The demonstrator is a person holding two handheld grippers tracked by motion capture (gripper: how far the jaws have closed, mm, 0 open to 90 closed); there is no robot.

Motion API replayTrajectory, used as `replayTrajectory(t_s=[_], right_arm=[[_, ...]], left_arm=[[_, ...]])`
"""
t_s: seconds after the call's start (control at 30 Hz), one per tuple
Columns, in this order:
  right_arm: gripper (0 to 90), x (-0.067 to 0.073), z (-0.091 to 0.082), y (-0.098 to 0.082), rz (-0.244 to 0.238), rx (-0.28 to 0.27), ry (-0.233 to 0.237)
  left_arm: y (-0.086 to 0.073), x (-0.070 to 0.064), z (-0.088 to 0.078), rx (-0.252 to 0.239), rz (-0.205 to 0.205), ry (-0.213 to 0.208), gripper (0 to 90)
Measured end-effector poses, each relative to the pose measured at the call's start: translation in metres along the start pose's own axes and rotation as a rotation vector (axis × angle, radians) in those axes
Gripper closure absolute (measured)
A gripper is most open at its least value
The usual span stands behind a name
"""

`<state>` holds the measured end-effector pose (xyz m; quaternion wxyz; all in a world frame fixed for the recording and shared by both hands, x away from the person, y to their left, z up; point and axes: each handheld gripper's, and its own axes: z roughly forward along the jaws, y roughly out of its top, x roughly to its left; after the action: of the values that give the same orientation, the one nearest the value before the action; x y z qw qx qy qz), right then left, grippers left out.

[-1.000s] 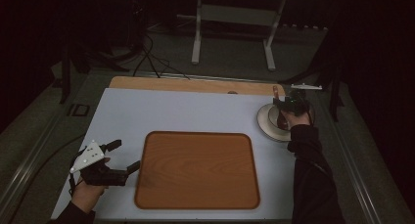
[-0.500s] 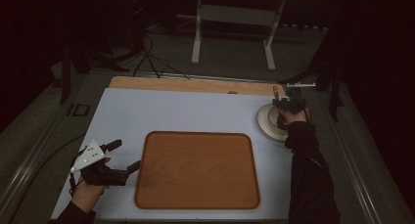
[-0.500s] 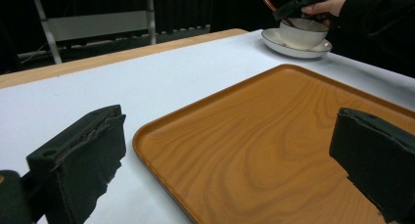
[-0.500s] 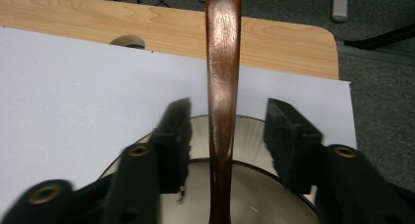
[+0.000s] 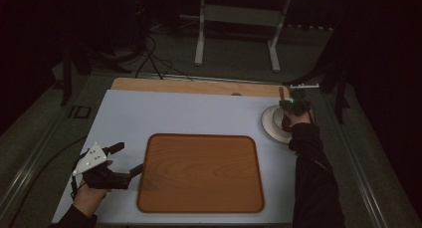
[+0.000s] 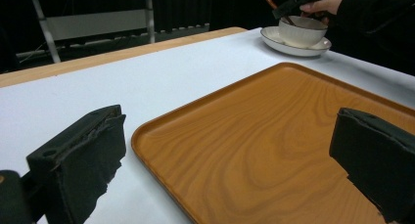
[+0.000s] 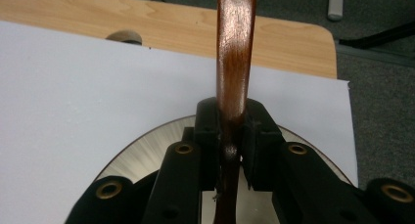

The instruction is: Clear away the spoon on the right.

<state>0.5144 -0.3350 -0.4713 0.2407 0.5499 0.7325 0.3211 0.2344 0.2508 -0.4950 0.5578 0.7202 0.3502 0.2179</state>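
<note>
While no brand, label or readable writing is showing on anything, worth noting three pale dots on the grey plate of the left gripper (image 5: 133, 169).

Lying flat at the middle of the white table (image 5: 189, 116): a wooden tray (image 5: 200, 173) with rounded corners, carrying nothing. Sitting at the table's near left, just beside the tray's left edge: the left gripper, jaws standing wide apart and gripping nothing, held by the left hand (image 5: 88, 198).

Seen along those jaws in the left gripper view: one jaw hanging over the white table (image 6: 161, 82), the other over the tray (image 6: 274, 141); wood grain and a raised rim reading clearly here, less so from above. Also showing farther off in that view: a white bowl (image 6: 302, 33) standing on a white saucer (image 6: 293, 47), with the right hand (image 6: 329, 0) above it and a reddish stick rising from the bowl. Contents of the bowl not visible.

From the high view: saucer (image 5: 271, 124) near the table's far right edge, well apart from the tray, with the right gripper (image 5: 294, 106) over it, sleeve reaching in from below.

Showing close up in the right gripper view: right gripper (image 7: 230, 150) clamped on a brown wooden handle (image 7: 234, 53), probably a spoon's, running upright between the pads, the saucer's rim (image 7: 147, 150) beneath, bare wooden table edge (image 7: 161, 23) beyond.
</note>
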Motion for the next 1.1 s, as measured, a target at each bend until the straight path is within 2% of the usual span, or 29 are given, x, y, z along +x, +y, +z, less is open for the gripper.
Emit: replayTrajectory(t_s=[0.23, 0.63, 0.83, 1.1], right_arm=[[78.9, 0.001, -0.016, 0.003, 0.021, -0.058, -0.016], [79.1, 0.003, -0.042, 0.004, 0.019, -0.112, -0.017], [79.1, 0.002, -0.062, 0.005, 0.026, -0.152, -0.038], [79.2, 0.009, -0.093, 0.014, 0.052, -0.211, -0.016]], left_arm=[[0.000, 0.000, 0.000, 0.000, 0.003, 0.002, 1.2], [0.001, -0.001, 0.000, 0.002, 0.011, 0.004, 1.2], [0.001, -0.001, 0.001, 0.004, 0.009, 0.004, 1.2], [0.002, -0.001, 0.000, 0.005, 0.015, 0.005, 1.2]])
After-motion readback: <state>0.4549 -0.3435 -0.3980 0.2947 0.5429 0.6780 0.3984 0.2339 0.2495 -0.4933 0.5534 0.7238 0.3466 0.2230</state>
